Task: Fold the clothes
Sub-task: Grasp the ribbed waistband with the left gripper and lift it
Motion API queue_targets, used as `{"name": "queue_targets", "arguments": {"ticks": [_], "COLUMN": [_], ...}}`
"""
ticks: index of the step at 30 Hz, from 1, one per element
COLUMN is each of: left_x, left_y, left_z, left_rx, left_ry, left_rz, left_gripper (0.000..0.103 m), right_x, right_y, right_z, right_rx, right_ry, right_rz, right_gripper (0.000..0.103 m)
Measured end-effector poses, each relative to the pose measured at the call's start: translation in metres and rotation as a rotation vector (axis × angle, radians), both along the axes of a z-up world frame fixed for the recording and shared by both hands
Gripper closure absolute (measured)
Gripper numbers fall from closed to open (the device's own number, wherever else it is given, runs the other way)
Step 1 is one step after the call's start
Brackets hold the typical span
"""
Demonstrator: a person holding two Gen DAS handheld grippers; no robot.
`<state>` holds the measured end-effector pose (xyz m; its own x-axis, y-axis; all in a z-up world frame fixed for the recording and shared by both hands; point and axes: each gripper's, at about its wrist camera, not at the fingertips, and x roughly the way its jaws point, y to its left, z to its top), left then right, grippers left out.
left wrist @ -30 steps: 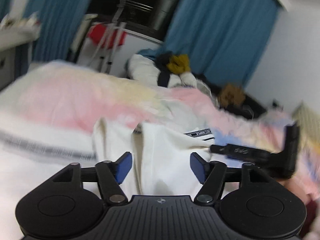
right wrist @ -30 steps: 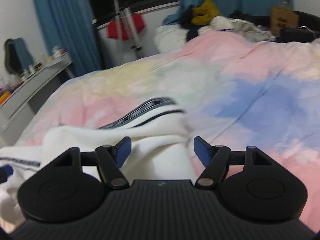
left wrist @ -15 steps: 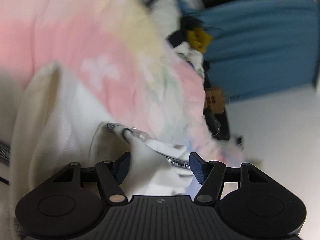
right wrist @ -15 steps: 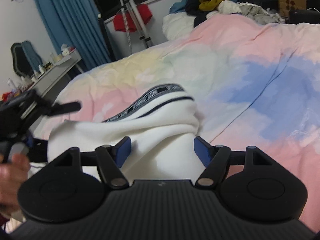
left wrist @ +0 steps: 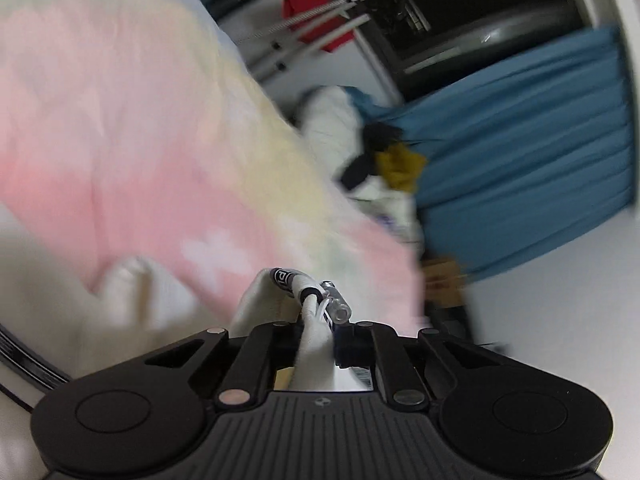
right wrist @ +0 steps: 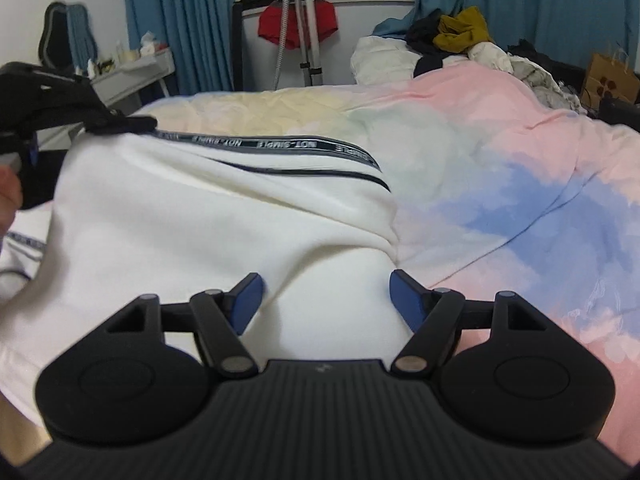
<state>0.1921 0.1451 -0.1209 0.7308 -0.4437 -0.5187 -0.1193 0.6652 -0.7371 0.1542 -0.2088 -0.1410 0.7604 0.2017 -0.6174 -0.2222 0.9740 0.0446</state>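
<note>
A white garment with a dark lettered band lies on the bed. In the left wrist view my left gripper is shut on the garment's banded edge, beside a clear drawstring tip. The right wrist view shows that same left gripper at the far left, pinching the band's end and holding it up. My right gripper stands open just above the white cloth near me, nothing between its blue pads.
The bed wears a pastel pink, blue and yellow cover. A heap of clothes lies at its far end. Blue curtains, a metal stand with a red cloth and a white desk stand behind.
My left gripper went from open above the garment to shut on its banded edge, and has lifted it leftward. The band now stretches straight. My right gripper stays open.
</note>
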Motion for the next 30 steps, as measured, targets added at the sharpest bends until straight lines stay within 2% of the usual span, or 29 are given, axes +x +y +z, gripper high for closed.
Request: {"name": "queue_targets", "arguments": {"ticks": [1,2,3,5,8,9,12,14,15,19,24,26,30], "left_x": [0.003,0.006,0.009,0.006,-0.006,-0.013,-0.048,-0.088,-0.110,-0.186,-0.271,-0.294,-0.313], "left_y": [-0.001,-0.002,-0.002,0.004,0.009,0.010,0.016,0.034,0.045,0.096,0.152,0.169,0.198], "left_z": [-0.006,-0.015,-0.024,-0.026,-0.013,-0.005,0.025,0.043,0.052,0.069,0.074,0.068,0.043], "left_rx": [0.059,0.078,0.088,0.077,0.064,0.084,0.128,0.114,0.105,0.067,0.007,-0.036,-0.135], "left_ry": [0.029,0.060,0.092,0.084,0.053,0.043,0.003,-0.011,-0.013,0.071,0.163,0.177,0.218], "left_rz": [-0.006,-0.014,-0.022,-0.034,-0.048,-0.054,-0.063,-0.038,-0.020,0.130,0.342,0.399,0.497], "left_gripper": [0.093,0.092,0.092,0.091,0.080,0.073,0.060,0.051,0.046,0.028,0.015,0.012,0.011], "right_x": [0.000,-0.001,-0.001,-0.001,0.000,0.000,0.001,0.001,0.001,-0.003,-0.015,-0.021,-0.027], "right_y": [0.001,0.003,0.004,0.007,0.005,0.005,0.000,-0.004,-0.005,-0.008,-0.007,-0.008,-0.007], "right_z": [-0.001,-0.002,-0.003,-0.006,-0.005,-0.005,-0.001,0.002,0.003,0.010,0.022,0.026,0.030], "right_rx": [-0.012,-0.025,-0.037,-0.064,-0.057,-0.055,-0.014,0.020,0.031,0.054,0.047,0.052,0.067], "right_ry": [-0.001,-0.002,-0.004,-0.005,-0.005,-0.005,0.000,0.001,0.000,-0.011,-0.048,-0.059,-0.061], "right_rz": [0.005,0.010,0.015,0.020,0.014,0.011,-0.002,-0.012,-0.016,-0.030,-0.043,-0.054,-0.065], "right_gripper": [0.030,0.030,0.030,0.030,0.030,0.030,0.030,0.030,0.031,0.031,0.031,0.031,0.031]}}
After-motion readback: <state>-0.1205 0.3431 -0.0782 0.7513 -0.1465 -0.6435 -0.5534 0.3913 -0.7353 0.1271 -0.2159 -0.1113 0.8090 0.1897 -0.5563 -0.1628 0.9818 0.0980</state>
